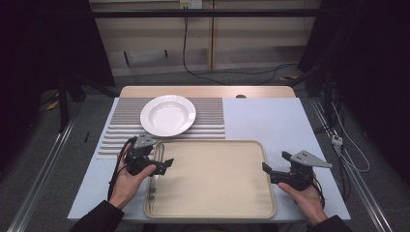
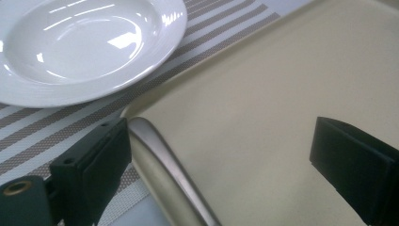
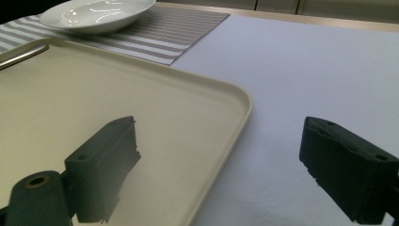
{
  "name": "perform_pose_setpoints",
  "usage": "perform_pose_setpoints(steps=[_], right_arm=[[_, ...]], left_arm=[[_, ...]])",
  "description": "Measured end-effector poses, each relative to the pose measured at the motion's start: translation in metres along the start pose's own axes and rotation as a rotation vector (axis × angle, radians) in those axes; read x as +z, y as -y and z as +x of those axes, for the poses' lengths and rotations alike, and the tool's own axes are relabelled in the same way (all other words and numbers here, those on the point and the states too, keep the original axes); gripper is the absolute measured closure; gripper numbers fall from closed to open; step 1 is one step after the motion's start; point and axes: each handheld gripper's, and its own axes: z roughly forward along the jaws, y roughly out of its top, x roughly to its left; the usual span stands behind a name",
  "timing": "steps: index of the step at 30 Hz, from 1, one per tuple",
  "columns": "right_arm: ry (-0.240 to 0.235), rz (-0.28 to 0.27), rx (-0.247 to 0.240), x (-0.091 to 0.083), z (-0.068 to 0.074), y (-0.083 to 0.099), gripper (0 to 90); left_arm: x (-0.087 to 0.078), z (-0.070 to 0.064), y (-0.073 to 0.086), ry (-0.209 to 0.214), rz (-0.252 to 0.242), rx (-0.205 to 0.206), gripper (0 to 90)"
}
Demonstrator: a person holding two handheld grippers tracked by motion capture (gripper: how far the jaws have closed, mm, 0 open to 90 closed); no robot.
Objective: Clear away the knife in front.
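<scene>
A beige tray (image 1: pixel 212 205) lies at the table's front middle. A silver utensil handle (image 1: pixel 153 186) rests along the tray's left inside edge. A white deep plate (image 1: pixel 168 115) sits on a striped placemat (image 1: pixel 208 113) behind the tray. My left gripper (image 1: pixel 163 155) is open over the tray's far left corner; in the left gripper view (image 2: pixel 221 141) the handle (image 2: pixel 164 165) lies close to the left jaw, untouched. My right gripper (image 1: pixel 276 162) is open at the tray's right rim, and its view (image 3: pixel 221 141) shows the jaws standing either side of that rim (image 3: pixel 235 122).
The table's pale cover (image 1: pixel 270 118) is bare to the right of the placemat. A wooden table edge (image 1: pixel 208 91) runs along the back. Cables (image 1: pixel 227 72) lie on the floor beyond, and metal rails (image 1: pixel 43 169) flank the table.
</scene>
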Motion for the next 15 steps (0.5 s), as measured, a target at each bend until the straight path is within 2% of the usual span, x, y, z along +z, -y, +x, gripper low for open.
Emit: perform_pose_setpoints(steps=[3, 4, 6, 8, 12, 15], right_arm=[[0.0, 0.0, 0.003, 0.0, 0.0, 0.0, 11.9], [0.001, 0.0, 0.003, 0.0, 0.0, 0.0, 11.9], [0.0, 0.0, 0.002, 0.0, 0.0, 0.0, 11.9], [-0.001, -0.003, 0.0, 0.0, 0.0, 0.0, 11.9], [0.0, -0.001, 0.001, 0.0, 0.0, 0.0, 11.9], [0.0, 0.0, 0.002, 0.0, 0.0, 0.0, 11.9]], left_arm=[[-0.006, 0.0, 0.004, -0.005, -0.034, -0.022, 5.6], [-0.007, 0.0, 0.006, -0.016, -0.039, -0.017, 5.6], [-0.009, -0.001, 0.009, -0.029, -0.03, -0.022, 5.6], [-0.012, 0.0, 0.013, -0.017, -0.03, -0.036, 5.7], [-0.017, 0.002, 0.019, -0.038, -0.039, -0.054, 5.7], [-0.021, 0.005, 0.025, -0.06, -0.026, -0.059, 5.7]])
